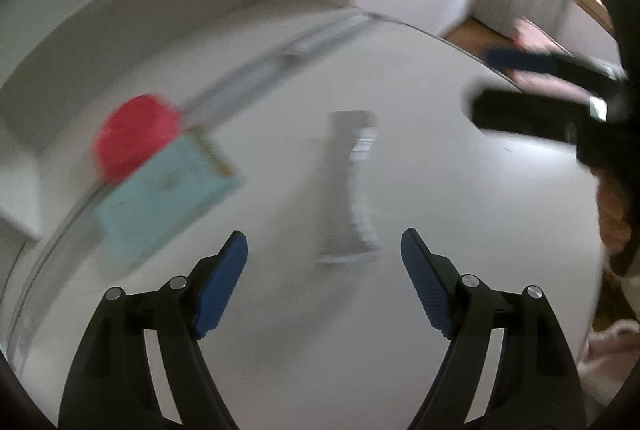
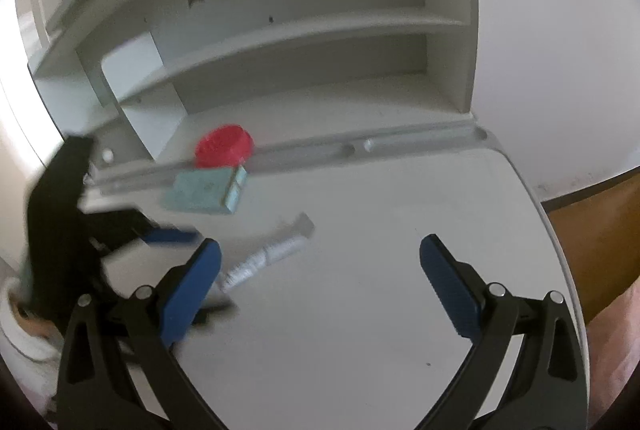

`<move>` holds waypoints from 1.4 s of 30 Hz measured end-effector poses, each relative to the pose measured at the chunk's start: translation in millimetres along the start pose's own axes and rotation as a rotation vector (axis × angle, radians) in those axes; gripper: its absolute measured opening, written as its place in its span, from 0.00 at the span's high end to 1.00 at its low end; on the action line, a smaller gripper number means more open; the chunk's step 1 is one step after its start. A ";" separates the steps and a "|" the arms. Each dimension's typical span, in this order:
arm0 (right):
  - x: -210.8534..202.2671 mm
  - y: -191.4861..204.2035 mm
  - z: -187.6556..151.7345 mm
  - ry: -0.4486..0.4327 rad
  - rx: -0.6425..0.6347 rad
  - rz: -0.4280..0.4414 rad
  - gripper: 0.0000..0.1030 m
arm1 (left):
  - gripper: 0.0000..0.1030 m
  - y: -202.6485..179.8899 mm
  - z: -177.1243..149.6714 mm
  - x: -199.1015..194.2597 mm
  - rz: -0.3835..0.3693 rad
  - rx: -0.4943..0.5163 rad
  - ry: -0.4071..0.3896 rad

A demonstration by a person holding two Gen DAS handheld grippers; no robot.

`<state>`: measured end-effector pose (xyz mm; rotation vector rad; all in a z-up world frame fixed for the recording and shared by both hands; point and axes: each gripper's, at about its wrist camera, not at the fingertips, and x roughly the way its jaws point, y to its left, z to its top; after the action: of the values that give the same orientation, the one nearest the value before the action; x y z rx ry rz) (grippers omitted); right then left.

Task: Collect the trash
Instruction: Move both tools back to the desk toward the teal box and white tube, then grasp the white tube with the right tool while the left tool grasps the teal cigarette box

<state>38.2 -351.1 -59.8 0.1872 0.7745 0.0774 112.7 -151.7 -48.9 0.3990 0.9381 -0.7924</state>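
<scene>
Trash on the white desk [image 2: 380, 310] is a crumpled white tube [image 2: 266, 256] lying flat mid-desk, a pale blue carton [image 2: 202, 191] further back, and a red round lid [image 2: 224, 145] touching the carton's far side, by the shelf unit [image 2: 300, 29]; left gripper [image 1: 324, 282] hovers over the tube's near end, jaws apart, nothing between; right gripper [image 2: 320, 286] is wide open too, empty, tube just beside its left finger.

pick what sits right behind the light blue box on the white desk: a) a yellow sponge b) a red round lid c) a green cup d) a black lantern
b, the red round lid sits directly behind the light blue box, against the rail at the back of the white desk.
</scene>
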 end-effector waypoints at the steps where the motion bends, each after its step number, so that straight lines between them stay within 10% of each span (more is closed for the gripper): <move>1: 2.6 0.3 -2.7 0.016 -0.005 -0.007 0.07 | 0.25 10.5 -3.5 -6.8 0.011 -0.041 -0.012; 10: 43.9 38.4 -13.5 0.099 0.027 -0.039 0.07 | 0.24 76.6 -12.4 -30.5 0.129 -0.137 -0.024; 17: 83.8 60.6 -5.8 0.158 -0.038 -0.125 0.06 | 0.19 90.0 20.0 16.0 0.145 -0.008 0.013; 28: 61.4 11.6 -18.9 0.175 -0.053 -0.200 0.07 | 0.17 69.0 17.7 14.9 -0.058 -0.036 -0.017; 35: 64.5 33.4 -12.6 0.180 -0.211 -0.105 0.07 | 0.17 41.8 40.0 15.4 0.076 0.095 0.001; 42: 74.2 46.7 7.8 0.182 -0.401 0.011 0.07 | 0.21 40.8 46.8 46.0 0.059 0.158 0.107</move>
<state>96.5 -296.1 -96.2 -0.1987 0.9229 0.2604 185.5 -173.4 -62.7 0.6089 0.9620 -0.7998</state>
